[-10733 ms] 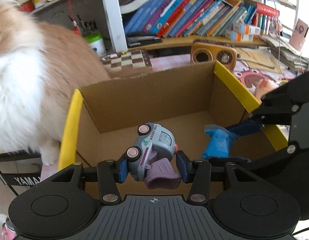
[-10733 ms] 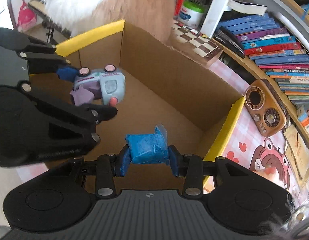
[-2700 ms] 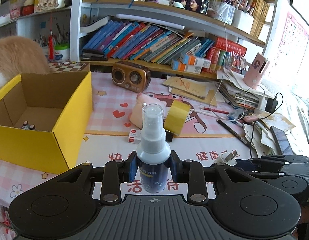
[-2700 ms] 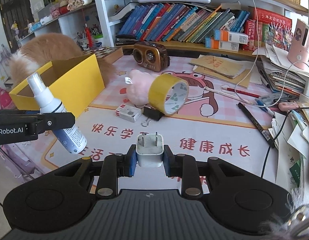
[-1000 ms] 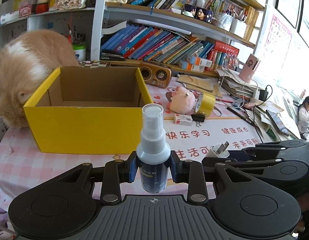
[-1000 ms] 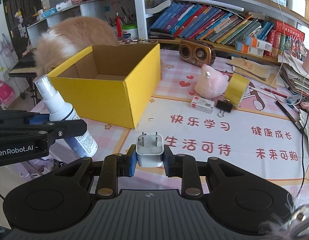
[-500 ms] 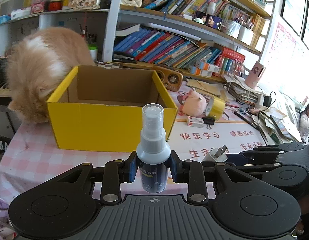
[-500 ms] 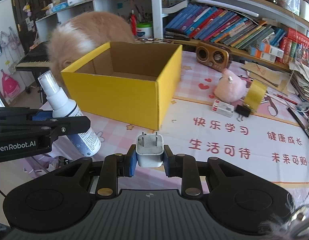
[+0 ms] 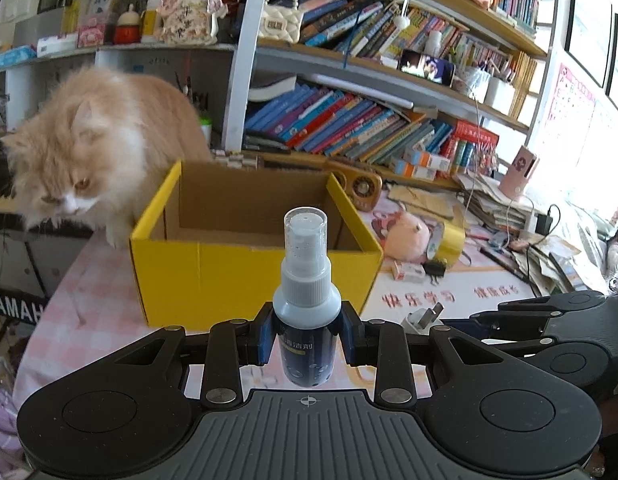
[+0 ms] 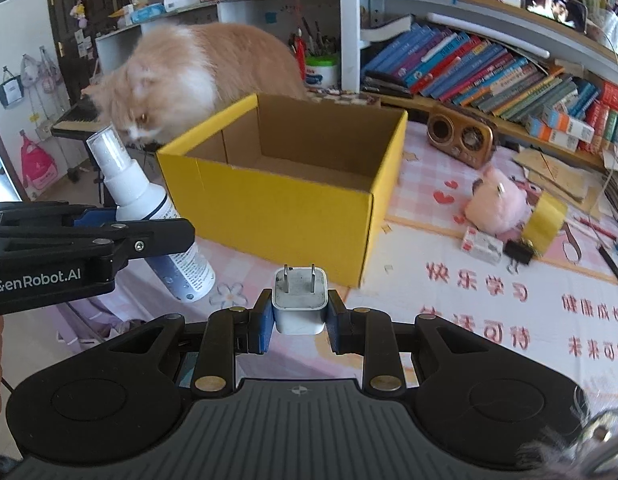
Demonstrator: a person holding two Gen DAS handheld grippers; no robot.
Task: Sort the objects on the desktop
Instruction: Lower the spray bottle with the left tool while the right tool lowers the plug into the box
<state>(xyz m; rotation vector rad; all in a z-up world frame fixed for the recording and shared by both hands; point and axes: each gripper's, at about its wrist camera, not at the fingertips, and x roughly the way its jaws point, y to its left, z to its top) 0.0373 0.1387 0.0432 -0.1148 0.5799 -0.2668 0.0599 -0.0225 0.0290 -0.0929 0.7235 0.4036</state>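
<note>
While the box [image 10: 293, 200] stands open-topped ahead, a cat [image 10: 177, 76] crowds its far left rim and bare bench [image 10: 449, 300] lies right. Left claw [image 9: 307, 334] clamps the bottle [image 9: 307, 304] upright; right claw [image 10: 299, 316] clamps the plug [image 10: 299, 300], prongs up. Both sit nearer the box than a second ago.

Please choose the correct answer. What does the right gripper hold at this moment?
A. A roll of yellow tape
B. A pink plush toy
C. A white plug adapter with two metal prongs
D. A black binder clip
C. The right gripper is shut on the white plug adapter, prongs pointing up, while the tape roll, plush toy and binder clip lie on the desk beside the yellow box.
</note>
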